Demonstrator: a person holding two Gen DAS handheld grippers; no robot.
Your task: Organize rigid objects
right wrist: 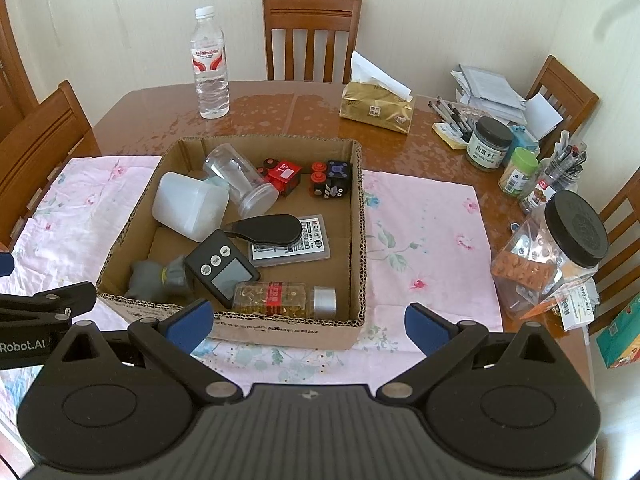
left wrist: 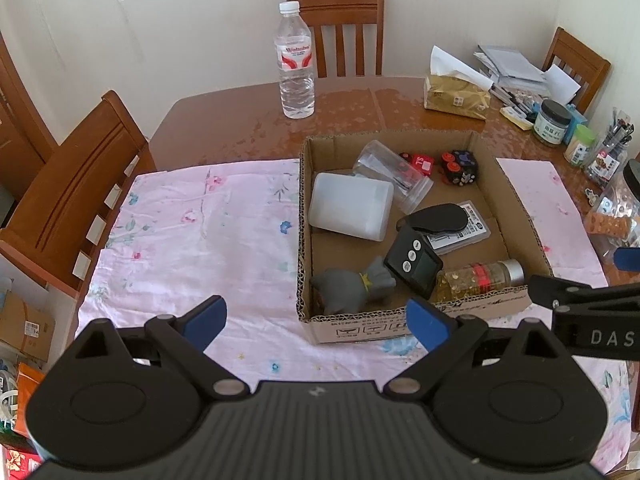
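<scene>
A shallow cardboard box (left wrist: pixel 516 200) (right wrist: pixel 360 216) sits on a pink floral cloth (left wrist: pixel 192 240) (right wrist: pixel 424 220). In it lie a white plastic tub (left wrist: pixel 350 210) (right wrist: pixel 188 206), a clear jar (left wrist: pixel 394 176) (right wrist: pixel 240 180), red and black toy cubes (left wrist: pixel 458 166) (right wrist: pixel 332 180), a black timer (left wrist: pixel 414 262) (right wrist: pixel 222 270), a grey rubber toy (left wrist: pixel 352 286) (right wrist: pixel 160 278), a black case (right wrist: pixel 264 230) and a spice bottle (left wrist: pixel 480 278) (right wrist: pixel 284 300). My left gripper (left wrist: pixel 316 322) is open and empty before the box's near left corner. My right gripper (right wrist: pixel 310 326) is open and empty at the box's near edge.
A water bottle (left wrist: pixel 296 64) (right wrist: pixel 210 66) stands on the wooden table behind the box. A tissue pack (right wrist: pixel 376 108), jars, pens and papers (right wrist: pixel 520 152) crowd the right side. A large black-lidded jar (right wrist: pixel 560 248) stands right of the cloth. Wooden chairs (left wrist: pixel 72 196) surround the table.
</scene>
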